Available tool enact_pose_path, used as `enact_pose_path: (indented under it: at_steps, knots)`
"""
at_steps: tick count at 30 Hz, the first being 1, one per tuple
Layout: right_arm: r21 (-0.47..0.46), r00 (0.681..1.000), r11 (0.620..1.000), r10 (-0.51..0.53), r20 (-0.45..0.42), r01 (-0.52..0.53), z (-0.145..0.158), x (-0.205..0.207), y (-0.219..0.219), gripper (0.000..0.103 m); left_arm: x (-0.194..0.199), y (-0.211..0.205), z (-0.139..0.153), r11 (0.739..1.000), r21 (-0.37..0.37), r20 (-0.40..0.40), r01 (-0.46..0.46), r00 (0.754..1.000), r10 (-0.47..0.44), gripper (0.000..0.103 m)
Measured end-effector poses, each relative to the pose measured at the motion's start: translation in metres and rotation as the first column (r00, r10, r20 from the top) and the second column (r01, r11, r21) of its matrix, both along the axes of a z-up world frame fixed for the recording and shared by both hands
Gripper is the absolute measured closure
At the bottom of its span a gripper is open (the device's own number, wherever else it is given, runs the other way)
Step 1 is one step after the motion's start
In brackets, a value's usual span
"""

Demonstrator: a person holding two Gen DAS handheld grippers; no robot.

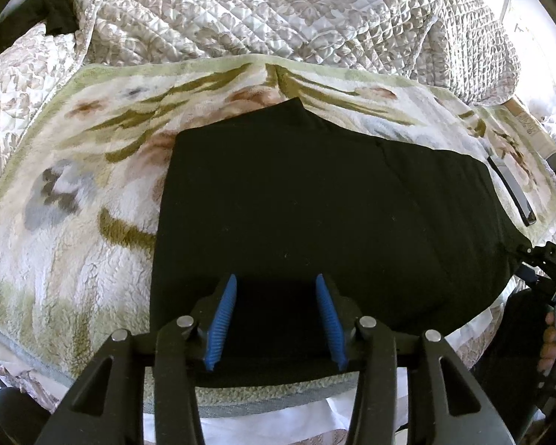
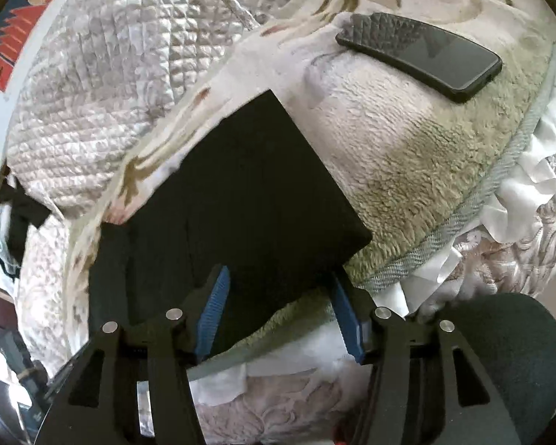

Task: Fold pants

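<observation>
Black pants (image 1: 296, 193) lie folded flat on a floral fleece blanket (image 1: 74, 200). My left gripper (image 1: 277, 280) hovers over their near edge, its blue pads (image 1: 226, 319) wide apart with only flat cloth below them. In the right wrist view, a squared end of the pants (image 2: 255, 193) reaches toward my right gripper (image 2: 280, 274). It is open, and the cloth's edge lies loose between the jaws without being pinched. From the left wrist view, the right gripper (image 1: 526, 250) sits at the pants' right edge, held by a hand (image 1: 554, 333).
A black phone (image 2: 419, 52) lies on the blanket beyond the pants' right end. A quilted bedspread (image 1: 259, 11) rises behind. Another dark garment (image 1: 55, 11) lies at the far left. The blanket's hem (image 2: 463, 222) and the bed's edge run close to the grippers.
</observation>
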State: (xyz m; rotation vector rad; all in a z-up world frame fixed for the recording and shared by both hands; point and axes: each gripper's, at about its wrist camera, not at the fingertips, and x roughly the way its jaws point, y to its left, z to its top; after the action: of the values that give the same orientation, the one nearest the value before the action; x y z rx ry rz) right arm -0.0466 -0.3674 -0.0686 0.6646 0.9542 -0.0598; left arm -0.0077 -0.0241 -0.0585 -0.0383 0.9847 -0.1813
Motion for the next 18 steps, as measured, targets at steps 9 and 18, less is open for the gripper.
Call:
enact_pose_path:
  at_steps: [9, 18]
  knots:
    - [0.01, 0.997, 0.998, -0.069, 0.017, 0.069, 0.002, 0.007, -0.002, 0.047, 0.001, 0.002, 0.001, 1.0, -0.009, -0.001, 0.003, 1.0, -0.003, 0.053]
    - [-0.058, 0.999, 0.998, -0.02, 0.048, 0.023, 0.003, 0.025, 0.003, 0.071, 0.002, 0.003, 0.0, 1.0, -0.02, 0.0, -0.003, 1.0, 0.003, 0.053]
